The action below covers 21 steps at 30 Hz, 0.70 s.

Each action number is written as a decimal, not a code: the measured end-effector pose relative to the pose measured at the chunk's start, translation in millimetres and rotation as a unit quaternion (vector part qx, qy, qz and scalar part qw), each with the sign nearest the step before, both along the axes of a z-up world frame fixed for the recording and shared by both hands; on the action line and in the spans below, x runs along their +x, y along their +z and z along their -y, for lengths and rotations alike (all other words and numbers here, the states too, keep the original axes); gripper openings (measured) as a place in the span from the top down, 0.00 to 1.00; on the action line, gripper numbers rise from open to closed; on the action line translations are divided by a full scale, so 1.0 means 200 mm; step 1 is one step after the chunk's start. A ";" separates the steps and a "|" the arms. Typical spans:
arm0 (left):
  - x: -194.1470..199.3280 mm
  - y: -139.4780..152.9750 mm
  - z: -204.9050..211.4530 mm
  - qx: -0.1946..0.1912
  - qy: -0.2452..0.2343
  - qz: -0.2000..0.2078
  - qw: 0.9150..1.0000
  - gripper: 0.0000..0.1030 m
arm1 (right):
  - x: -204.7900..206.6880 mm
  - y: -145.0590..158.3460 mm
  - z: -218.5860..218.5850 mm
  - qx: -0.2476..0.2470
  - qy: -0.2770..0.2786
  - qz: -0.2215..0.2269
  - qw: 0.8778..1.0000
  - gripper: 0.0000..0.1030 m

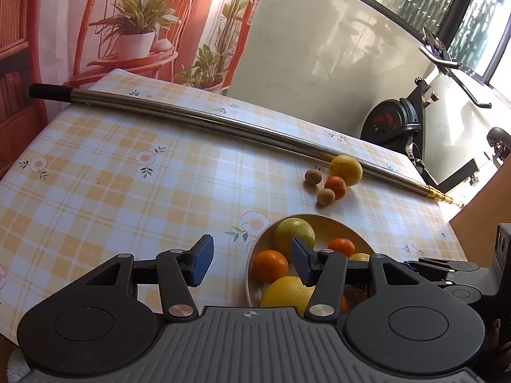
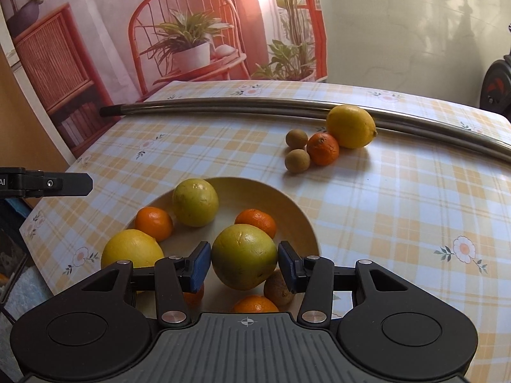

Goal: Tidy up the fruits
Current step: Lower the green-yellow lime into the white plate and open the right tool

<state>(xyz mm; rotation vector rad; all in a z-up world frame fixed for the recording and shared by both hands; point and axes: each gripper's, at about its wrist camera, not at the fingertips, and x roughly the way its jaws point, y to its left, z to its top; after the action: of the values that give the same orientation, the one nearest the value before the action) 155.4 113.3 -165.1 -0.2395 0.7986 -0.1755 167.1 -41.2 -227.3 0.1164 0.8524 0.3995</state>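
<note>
A cream bowl (image 2: 297,217) (image 1: 255,249) holds several fruits: yellow-green round fruits, tangerines, a lemon (image 2: 132,250) and a brown kiwi (image 2: 278,289). My right gripper (image 2: 244,266) holds a yellow-green fruit (image 2: 244,257) between its blue pads, low over the bowl. My left gripper (image 1: 252,260) is open and empty at the bowl's left rim. On the cloth beyond the bowl lie a lemon (image 2: 351,126) (image 1: 346,170), a tangerine (image 2: 322,148) (image 1: 336,187) and two small brown fruits (image 2: 297,160) (image 1: 325,196).
A long metal pole (image 1: 198,118) (image 2: 255,105) lies across the far side of the checked tablecloth (image 1: 111,175), just behind the loose fruits. An exercise bike (image 1: 408,127) stands past the table's right end. A printed backdrop hangs behind.
</note>
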 end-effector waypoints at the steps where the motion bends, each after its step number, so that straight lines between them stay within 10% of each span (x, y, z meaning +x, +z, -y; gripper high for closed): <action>1: 0.00 0.00 0.00 0.000 -0.002 0.000 1.000 0.46 | 0.00 0.00 0.00 -0.003 0.000 -0.002 1.000 0.59; 21: 0.01 -0.01 0.04 -0.002 -0.008 -0.007 1.000 0.46 | -0.01 0.03 0.18 0.022 -0.059 0.008 0.998 0.59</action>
<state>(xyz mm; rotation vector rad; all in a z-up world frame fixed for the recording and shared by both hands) 157.7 106.1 -167.2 -0.2384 0.8151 -0.1914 164.8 -77.1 -222.3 0.2028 0.8171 0.3071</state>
